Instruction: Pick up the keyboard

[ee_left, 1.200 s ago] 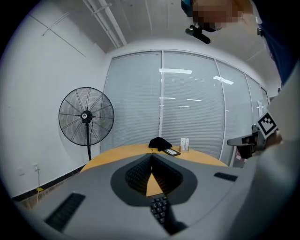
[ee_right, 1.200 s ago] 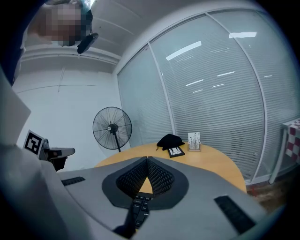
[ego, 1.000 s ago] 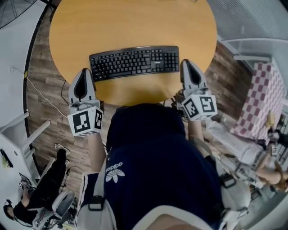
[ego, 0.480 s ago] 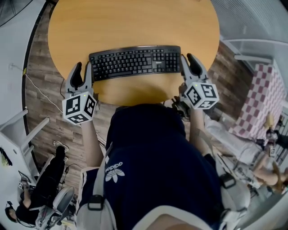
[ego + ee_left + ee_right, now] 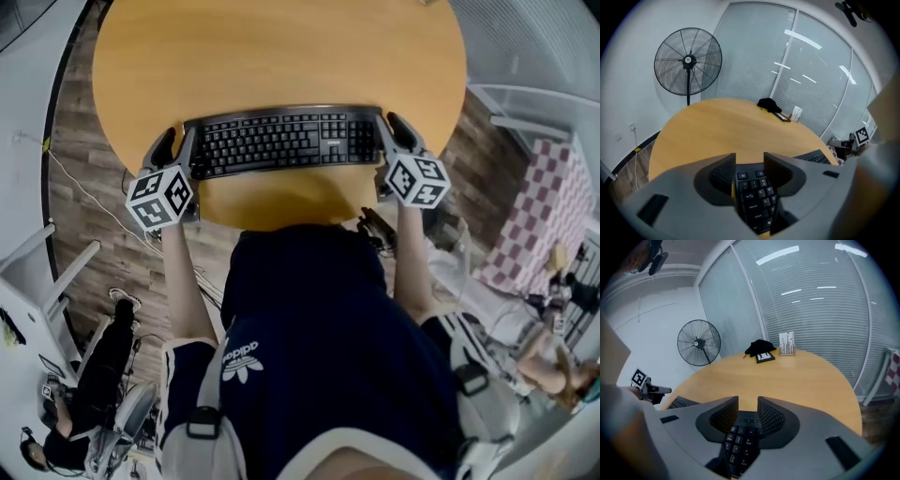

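A black keyboard (image 5: 286,141) lies flat on the round wooden table (image 5: 281,47), near its front edge. My left gripper (image 5: 176,145) is at the keyboard's left end, and its jaws have just been opening. In the left gripper view the left gripper (image 5: 750,161) stands open, with the keyboard's end keys (image 5: 754,197) between and below the fingers. My right gripper (image 5: 394,131) is at the right end, its jaws also just opened. There the right gripper (image 5: 748,406) straddles the keyboard's number pad (image 5: 738,444), and no pad visibly presses on it.
At the table's far edge are a black object (image 5: 759,348) and a small card stand (image 5: 786,344). A standing fan (image 5: 688,61) is on the floor beyond. A checked cloth (image 5: 539,216) hangs at the right and white furniture (image 5: 37,281) stands at the left.
Both grippers have come down and forward from the table's front edge to the keyboard's two ends. Their jaws, shut a second ago, now stand apart over the ends.
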Motion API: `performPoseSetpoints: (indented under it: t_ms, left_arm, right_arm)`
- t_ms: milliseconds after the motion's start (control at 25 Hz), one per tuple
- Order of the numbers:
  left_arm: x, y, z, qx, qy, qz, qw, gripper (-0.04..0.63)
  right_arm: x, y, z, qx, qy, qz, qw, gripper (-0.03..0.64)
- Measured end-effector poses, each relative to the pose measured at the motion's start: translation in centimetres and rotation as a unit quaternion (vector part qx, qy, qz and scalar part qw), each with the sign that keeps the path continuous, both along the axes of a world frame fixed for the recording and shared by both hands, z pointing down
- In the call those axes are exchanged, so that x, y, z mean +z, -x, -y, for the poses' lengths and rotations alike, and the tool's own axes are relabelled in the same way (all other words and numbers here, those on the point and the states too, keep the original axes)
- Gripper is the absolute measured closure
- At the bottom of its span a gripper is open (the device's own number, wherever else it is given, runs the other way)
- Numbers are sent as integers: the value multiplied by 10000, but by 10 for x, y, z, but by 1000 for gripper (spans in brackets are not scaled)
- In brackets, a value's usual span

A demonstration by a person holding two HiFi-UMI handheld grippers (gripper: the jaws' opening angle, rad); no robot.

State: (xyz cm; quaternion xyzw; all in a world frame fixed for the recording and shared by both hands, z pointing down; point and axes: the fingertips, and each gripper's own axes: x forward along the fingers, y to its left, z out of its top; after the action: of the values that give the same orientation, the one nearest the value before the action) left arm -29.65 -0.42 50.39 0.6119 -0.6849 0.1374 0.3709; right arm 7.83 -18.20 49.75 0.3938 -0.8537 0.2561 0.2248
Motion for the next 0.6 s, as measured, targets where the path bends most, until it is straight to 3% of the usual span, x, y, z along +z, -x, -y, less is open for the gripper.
performPoseSetpoints:
  t_ms: [360,600]
  left_arm:
    - [55,5,2,-136,739,-599,9954,425]
    - [61,3,1,-253,727,-1133,9906,422]
  right_arm:
    - [58,-11,13,84,637,-418,9971,464]
    - [73,-12,18,176,1059,-148,9941,454]
